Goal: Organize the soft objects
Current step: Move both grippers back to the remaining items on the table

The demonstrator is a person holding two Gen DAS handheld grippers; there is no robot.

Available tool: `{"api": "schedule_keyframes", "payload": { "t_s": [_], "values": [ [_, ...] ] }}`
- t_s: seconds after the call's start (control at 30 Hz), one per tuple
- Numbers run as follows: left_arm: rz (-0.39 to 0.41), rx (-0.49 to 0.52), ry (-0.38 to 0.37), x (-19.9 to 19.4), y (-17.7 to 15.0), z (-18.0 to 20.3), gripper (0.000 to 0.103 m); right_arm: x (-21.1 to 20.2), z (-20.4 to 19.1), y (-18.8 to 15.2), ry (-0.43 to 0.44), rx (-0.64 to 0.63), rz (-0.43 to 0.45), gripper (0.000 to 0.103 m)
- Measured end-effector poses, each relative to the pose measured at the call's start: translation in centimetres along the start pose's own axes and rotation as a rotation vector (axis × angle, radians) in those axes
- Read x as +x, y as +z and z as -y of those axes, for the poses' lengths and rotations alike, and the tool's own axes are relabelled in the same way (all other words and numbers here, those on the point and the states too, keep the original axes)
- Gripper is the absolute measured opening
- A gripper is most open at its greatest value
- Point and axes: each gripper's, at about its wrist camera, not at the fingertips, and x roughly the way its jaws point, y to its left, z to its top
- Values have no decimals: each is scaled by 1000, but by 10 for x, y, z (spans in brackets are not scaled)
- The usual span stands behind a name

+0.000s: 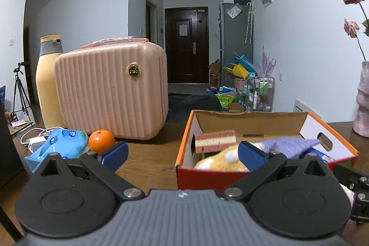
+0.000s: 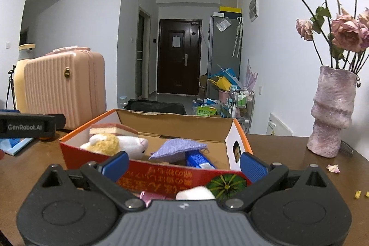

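Both pairs of blue-padded fingers are spread wide and hold nothing: the left gripper (image 1: 183,155) hovers before the orange cardboard box (image 2: 147,173), the right gripper (image 2: 183,164) at the box's near wall. Inside the box lie a plush sheep (image 2: 115,144), striped sponge (image 1: 215,141) and purple cloth (image 2: 177,149). On the brown wooden table (image 1: 147,158) stand a pink case (image 1: 110,89), an orange (image 1: 101,141) and a vase (image 2: 332,112); a hallway lies beyond.

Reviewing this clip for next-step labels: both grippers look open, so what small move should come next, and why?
Probably swing the left gripper left toward the blue pack beside the orange. It is open and holds nothing, the pack lies on the table outside the box, while the plush and purple cloth already sit inside.
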Motion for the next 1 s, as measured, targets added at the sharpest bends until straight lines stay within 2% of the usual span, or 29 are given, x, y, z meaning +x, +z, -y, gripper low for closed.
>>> {"api": "schedule_keyframes", "payload": {
  "t_s": [1.0],
  "values": [
    [-44, 22, -110, -112, -47, -27, 103, -110, -10, -41, 7, -15, 0, 103]
  ]
}}
